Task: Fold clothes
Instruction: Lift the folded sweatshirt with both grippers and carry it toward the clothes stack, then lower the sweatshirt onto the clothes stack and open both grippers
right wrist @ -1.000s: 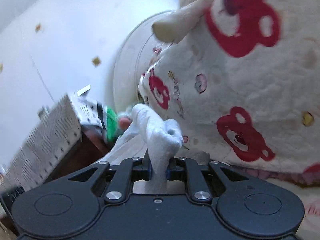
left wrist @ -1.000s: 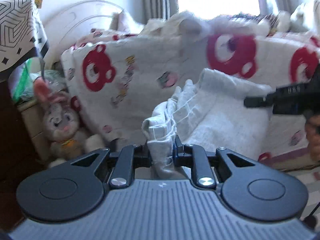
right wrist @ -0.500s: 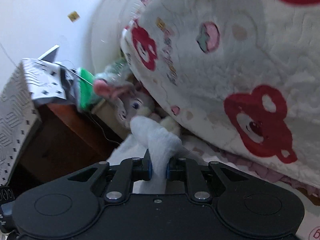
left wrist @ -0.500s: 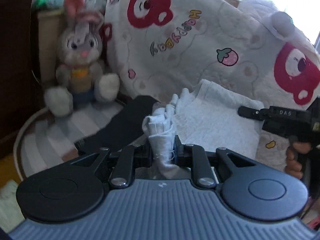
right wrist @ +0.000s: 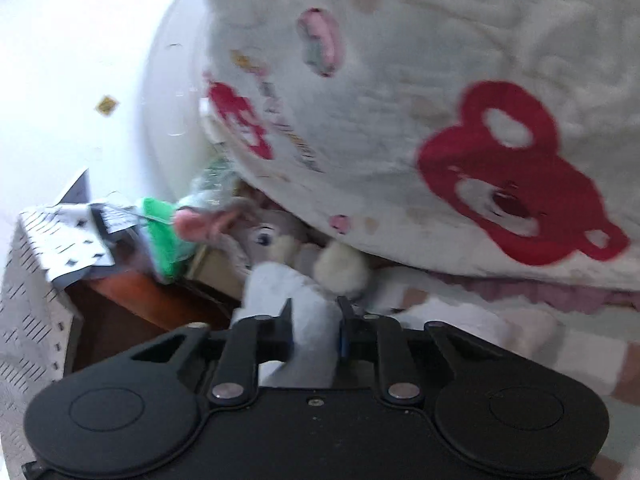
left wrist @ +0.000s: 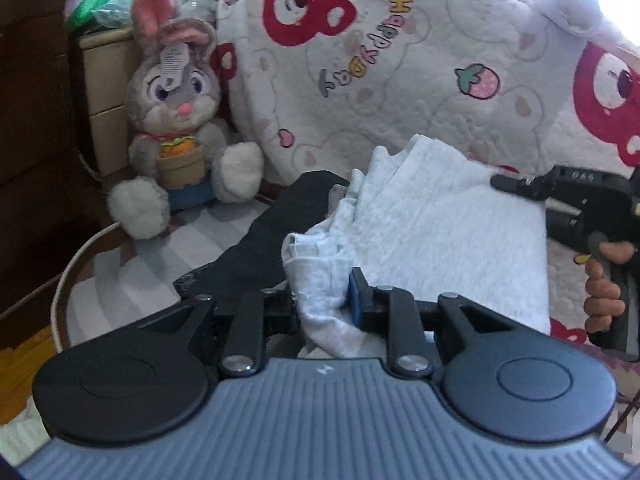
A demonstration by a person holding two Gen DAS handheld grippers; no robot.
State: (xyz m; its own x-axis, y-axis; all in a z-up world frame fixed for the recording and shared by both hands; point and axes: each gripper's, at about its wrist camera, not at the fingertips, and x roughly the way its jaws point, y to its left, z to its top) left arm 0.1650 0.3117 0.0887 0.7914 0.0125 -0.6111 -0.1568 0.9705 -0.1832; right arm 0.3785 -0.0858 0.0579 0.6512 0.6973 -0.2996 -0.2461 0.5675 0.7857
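The white garment [left wrist: 432, 236] hangs stretched between the two tools, above the striped bed sheet [left wrist: 132, 276] and in front of the bear-print quilt [left wrist: 400, 92]. In the left wrist view it fills the area from the centre toward 3 o'clock, and a dark garment [left wrist: 256, 248] lies under it toward 9 o'clock.

The left tool [left wrist: 322, 304] has a bunched edge of the white cloth between its pads; its jaws are opening a little at this moment, but the cloth is still pinched. The right tool [right wrist: 314, 324] also has a thick fold of the same cloth between its pads, and its jaws are opening too. In the left view this right tool appears at 3 o'clock, with a hand [left wrist: 604, 280] on its handle.

I judge the garment to be light, soft and limp. It has no stiffness, so it sags between the two grips and wrinkles easily. It is not slippery, and not fragile. The best places to hold are the hem or the corners, far apart from each other, so the cloth stays flat. A bunched grip, as on the left, can make the fold uneven.

A plush rabbit [left wrist: 180, 120] sits at 10 o'clock, clear of the cloth.
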